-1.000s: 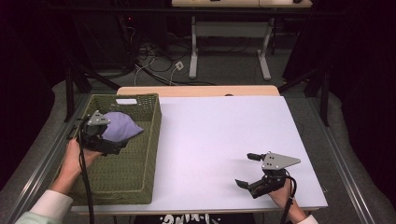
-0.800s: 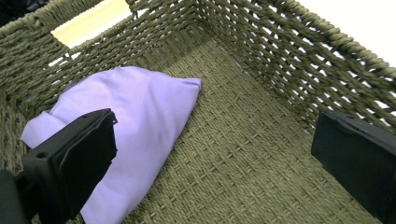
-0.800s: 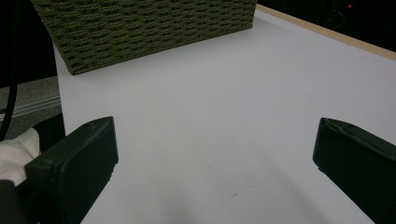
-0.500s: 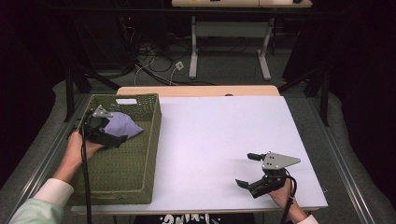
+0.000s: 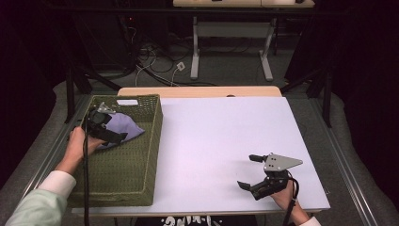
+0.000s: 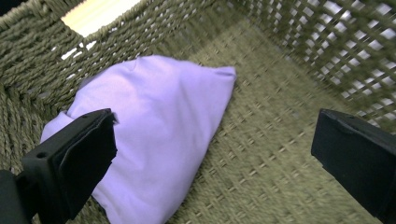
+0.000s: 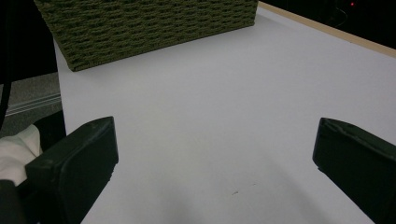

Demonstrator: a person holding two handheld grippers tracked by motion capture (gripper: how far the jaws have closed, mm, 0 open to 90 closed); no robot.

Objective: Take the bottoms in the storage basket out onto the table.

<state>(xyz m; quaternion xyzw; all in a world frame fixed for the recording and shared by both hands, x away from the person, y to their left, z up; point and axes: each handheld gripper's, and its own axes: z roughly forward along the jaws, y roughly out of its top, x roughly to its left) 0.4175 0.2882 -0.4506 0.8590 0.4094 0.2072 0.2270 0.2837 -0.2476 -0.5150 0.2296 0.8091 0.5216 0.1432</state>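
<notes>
A lilac cloth bag [image 5: 126, 128] lies on the floor of the green woven basket [image 5: 158, 123], at its far end. In the left gripper view the lilac bag [image 6: 154, 135] leans against the basket's wall [image 6: 32, 60]. My left gripper [image 5: 117, 133] is down inside the basket, open; its jaws stand wide apart around the bag's near side [image 6: 215, 140] and are not pressing on it. Over the white table [image 5: 211, 132], near the front right, my right gripper [image 5: 245, 171] hovers open with nothing between its jaws [image 7: 215, 149].
The basket takes up the table's left side; its outer wall [image 7: 149, 23] shows far off in the right gripper view. A tan strip [image 5: 197, 91] edges the table's far side. Cables [image 5: 160, 61] and desk legs [image 5: 195, 47] stand on the floor beyond.
The left hand has shifted a little forward and the left gripper has tipped down over the lilac bag, which stays at the basket's far end. The right gripper has not moved.
</notes>
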